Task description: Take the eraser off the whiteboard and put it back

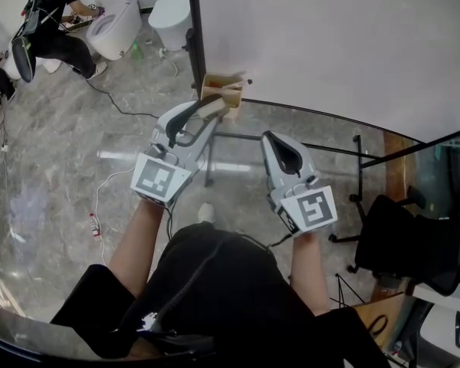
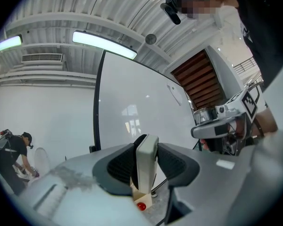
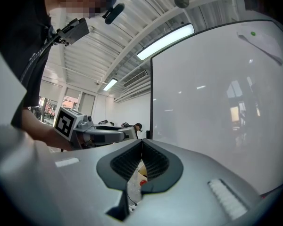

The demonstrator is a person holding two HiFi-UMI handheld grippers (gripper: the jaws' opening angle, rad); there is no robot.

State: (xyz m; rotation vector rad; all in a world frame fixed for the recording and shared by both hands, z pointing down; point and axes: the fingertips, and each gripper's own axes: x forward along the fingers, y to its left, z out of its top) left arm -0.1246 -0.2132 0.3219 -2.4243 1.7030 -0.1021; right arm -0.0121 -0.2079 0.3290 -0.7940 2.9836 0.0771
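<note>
The eraser, a pale upright block, stands between the pads of my left gripper, which is shut on it. In the head view this left gripper reaches toward the lower left corner of the whiteboard, with the eraser at its tip, just off the board's surface. My right gripper hangs beside it, a little lower and to the right. Its jaws are shut with nothing between them. The whiteboard fills the right of the right gripper view.
A small cardboard box with a red ball inside sits below the board's corner. The board's stand legs cross the marble floor. A black office chair stands at the right. A person crouches by white toilets far left; cables lie on the floor.
</note>
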